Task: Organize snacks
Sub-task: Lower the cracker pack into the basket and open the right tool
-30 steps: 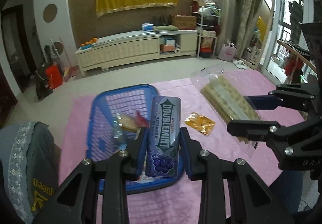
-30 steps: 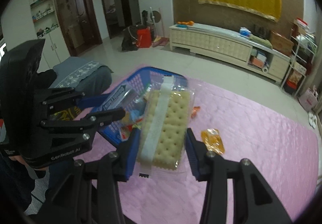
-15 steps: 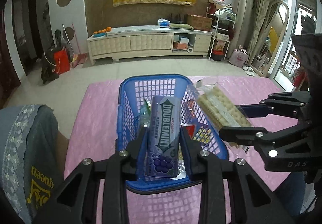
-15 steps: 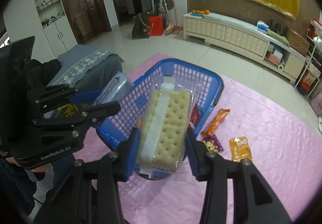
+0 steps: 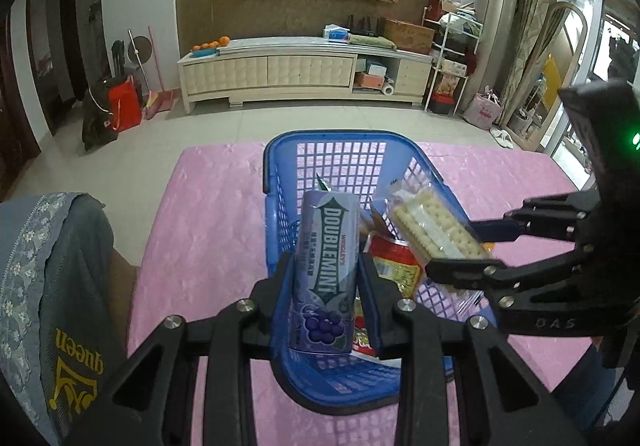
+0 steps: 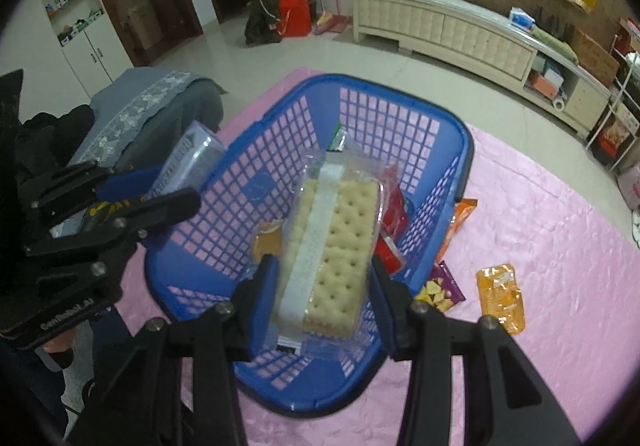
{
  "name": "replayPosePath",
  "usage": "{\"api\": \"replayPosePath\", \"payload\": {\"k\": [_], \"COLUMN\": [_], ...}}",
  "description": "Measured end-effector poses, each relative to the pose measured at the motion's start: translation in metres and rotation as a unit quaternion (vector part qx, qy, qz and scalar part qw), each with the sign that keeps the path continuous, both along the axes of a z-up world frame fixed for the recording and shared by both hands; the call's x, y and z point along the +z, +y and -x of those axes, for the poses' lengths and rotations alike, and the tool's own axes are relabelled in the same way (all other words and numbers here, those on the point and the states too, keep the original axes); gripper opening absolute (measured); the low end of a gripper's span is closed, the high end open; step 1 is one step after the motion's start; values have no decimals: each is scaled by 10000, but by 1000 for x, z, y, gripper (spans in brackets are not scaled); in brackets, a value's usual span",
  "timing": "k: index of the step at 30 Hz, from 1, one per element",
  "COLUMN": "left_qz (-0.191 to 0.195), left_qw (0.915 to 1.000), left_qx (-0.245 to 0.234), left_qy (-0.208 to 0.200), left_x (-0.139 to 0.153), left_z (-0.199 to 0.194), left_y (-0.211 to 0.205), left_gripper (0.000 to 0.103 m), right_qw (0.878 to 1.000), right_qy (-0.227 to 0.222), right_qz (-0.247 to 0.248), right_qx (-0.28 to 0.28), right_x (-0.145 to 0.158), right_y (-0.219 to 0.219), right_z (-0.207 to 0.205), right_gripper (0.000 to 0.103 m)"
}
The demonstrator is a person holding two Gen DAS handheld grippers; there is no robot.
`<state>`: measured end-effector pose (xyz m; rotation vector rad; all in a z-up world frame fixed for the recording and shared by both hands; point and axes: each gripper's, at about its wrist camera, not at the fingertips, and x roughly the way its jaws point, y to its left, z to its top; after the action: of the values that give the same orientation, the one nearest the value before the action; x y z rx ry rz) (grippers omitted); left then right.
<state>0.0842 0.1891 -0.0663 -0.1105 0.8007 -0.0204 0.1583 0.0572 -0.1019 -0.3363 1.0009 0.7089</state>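
My left gripper (image 5: 326,274) is shut on a purple Doublemint gum box (image 5: 326,270), held over the near end of the blue plastic basket (image 5: 344,143). Clamped in my right gripper (image 6: 322,266) is a clear pack of crackers (image 6: 332,242), which hangs over the same basket (image 6: 400,93). In the left wrist view the cracker pack (image 5: 434,228) and the right gripper (image 5: 464,250) come in from the right. In the right wrist view the left gripper (image 6: 160,185) holds the gum box (image 6: 188,157) at the basket's left rim. Red and yellow snack packets (image 5: 394,262) lie inside the basket.
The basket sits on a pink cloth (image 6: 560,246). Right of it lie an orange packet (image 6: 460,217), a purple packet (image 6: 440,286) and a yellow packet (image 6: 502,296). A grey cushion (image 5: 44,286) is at the left edge. A cream cabinet (image 5: 288,71) stands by the far wall.
Both grippers have moved over the blue basket and lower, each still gripping its snack. The cracker pack, earlier over the cloth to the right, now hangs inside the basket's rim.
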Motion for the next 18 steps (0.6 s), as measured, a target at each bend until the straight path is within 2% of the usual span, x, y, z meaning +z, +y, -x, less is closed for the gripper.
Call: {"api": "replayPosePath", "payload": {"k": [6,7,10,11,18], "left_qz": [-15,-8,-7,-3,55], "left_qw": [10000,10000,9999,9999,9999], "left_qx": [-9,-18,20,26,52], "left_qy": [40,52,104,110,93], "left_x": [-4,-5,-6,-6,2], "left_z": [-2,-2,2,2,11], "left_y": [1,1,-2,-1,-3], "left_gripper": [30,30,30,30,30], "right_qw": [9997,9996,9993,9995,9992], "right_qy": [35,74,-124,-139,-199], "right_qz": [116,152,212,140,-90], "right_qx": [-199,-216,-273,-258,-348], "right_x": [-9,-10,-10,-7,6], "right_y": [7,8,9,8,-7], "right_z": [-11,-13,-13,-11,1], "right_gripper": [51,53,83,87,93]}}
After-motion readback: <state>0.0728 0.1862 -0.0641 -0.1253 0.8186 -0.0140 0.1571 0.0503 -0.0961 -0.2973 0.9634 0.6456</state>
